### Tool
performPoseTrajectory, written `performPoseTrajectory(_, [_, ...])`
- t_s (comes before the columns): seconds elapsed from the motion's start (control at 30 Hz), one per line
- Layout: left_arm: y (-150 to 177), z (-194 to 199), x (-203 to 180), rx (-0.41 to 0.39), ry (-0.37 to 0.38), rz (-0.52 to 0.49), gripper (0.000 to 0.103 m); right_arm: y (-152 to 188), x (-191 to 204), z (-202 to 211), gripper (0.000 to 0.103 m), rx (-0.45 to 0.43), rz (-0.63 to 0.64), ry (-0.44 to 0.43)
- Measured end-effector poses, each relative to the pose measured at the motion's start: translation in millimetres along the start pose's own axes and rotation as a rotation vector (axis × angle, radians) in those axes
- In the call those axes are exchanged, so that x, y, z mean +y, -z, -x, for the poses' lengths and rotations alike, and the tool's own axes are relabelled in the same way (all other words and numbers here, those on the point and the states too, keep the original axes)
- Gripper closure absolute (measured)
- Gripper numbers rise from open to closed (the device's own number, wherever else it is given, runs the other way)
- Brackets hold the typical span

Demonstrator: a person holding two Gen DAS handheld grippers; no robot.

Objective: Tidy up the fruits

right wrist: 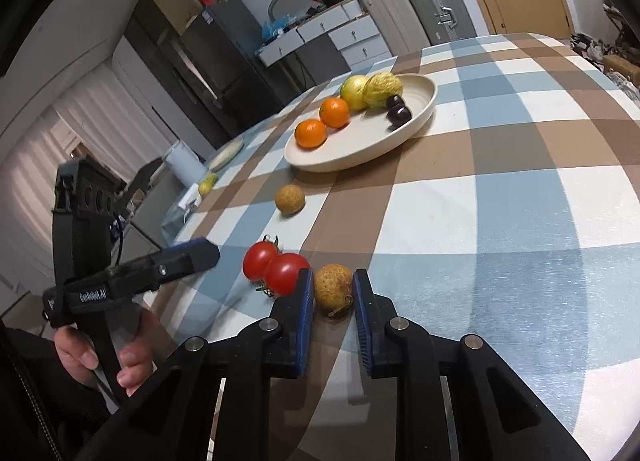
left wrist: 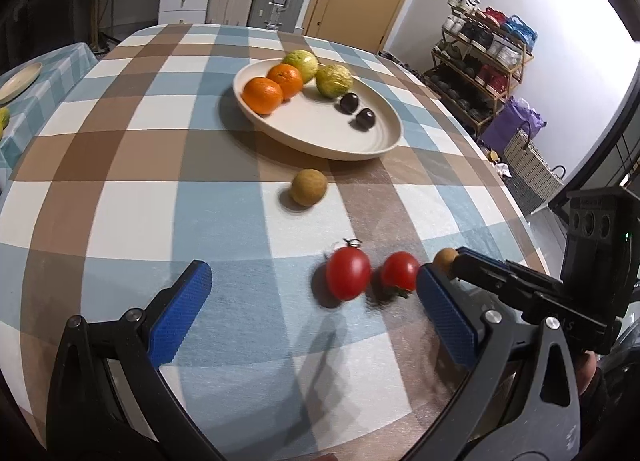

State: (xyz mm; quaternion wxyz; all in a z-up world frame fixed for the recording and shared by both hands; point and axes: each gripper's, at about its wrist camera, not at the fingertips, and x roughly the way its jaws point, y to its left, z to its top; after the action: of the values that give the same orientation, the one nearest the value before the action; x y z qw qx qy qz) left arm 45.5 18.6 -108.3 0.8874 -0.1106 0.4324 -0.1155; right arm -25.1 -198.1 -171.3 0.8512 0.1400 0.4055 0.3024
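The right tongs are clenching the near longan on the worktop, right of two tomatoes. It looks light and thin-shelled: grip its middle gently. The left tongs are hanging released.

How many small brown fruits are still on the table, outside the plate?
2. One brown fruit lies alone on the cloth just before the plate. The other sits between the right claw's pads, beside the tomatoes.
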Motion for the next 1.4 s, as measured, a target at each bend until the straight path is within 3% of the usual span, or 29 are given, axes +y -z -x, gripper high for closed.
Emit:
performPoseTrajectory(0.53, [-3.2, -22.5, -38.6, 0.046, -0.006, -0.108, 0.001, 9.9, -11.7, 20.9, 0.083, -0.040, -0.004, -0.003])
performPoseTrajectory(0.77, [-11.5, -23.0, -26.9, 0.028, -0.034, -0.096, 0.001, 11.0, -9.8, 20.9, 0.083, -0.038, 0.009, 0.000])
performPoseTrajectory(0.97, [-39.1, -30.0, 6.9, 0.013, -0.010, 0.013, 0.002, 7.0, -8.4, 22.5, 0.083, -0.047, 0.014, -0.006])
performPoseTrajectory(1.1, [-52.6, -39.2, 12.0, -0.001, -0.015, 0.004, 0.002, 3.8, -4.1, 24.2, 0.083, -0.057, 0.026, -0.010])
performPoseTrajectory(1.2, [-60.5, -52.8, 14.9, 0.023, 0.009, 0.004, 0.010, -0.1, -1.3, 23.8, 0.083, -0.061, 0.034, -0.006])
performPoseTrajectory(1.3, [-65.0, -66.9, 18.8, 0.067, 0.038, 0.014, 0.035, -4.3, -1.0, 23.5, 0.083, -0.064, 0.029, -0.002])
performPoseTrajectory(1.33, [-65.2, -70.4, 19.0, 0.082, 0.050, 0.018, 0.053, -6.0, -1.0, 23.6, 0.083, -0.067, 0.028, 0.002])
performPoseTrajectory(1.4, [-66.6, -72.6, 19.9, 0.089, 0.065, 0.015, 0.061, -9.9, -1.9, 22.4, 0.083, -0.067, 0.026, 0.005])
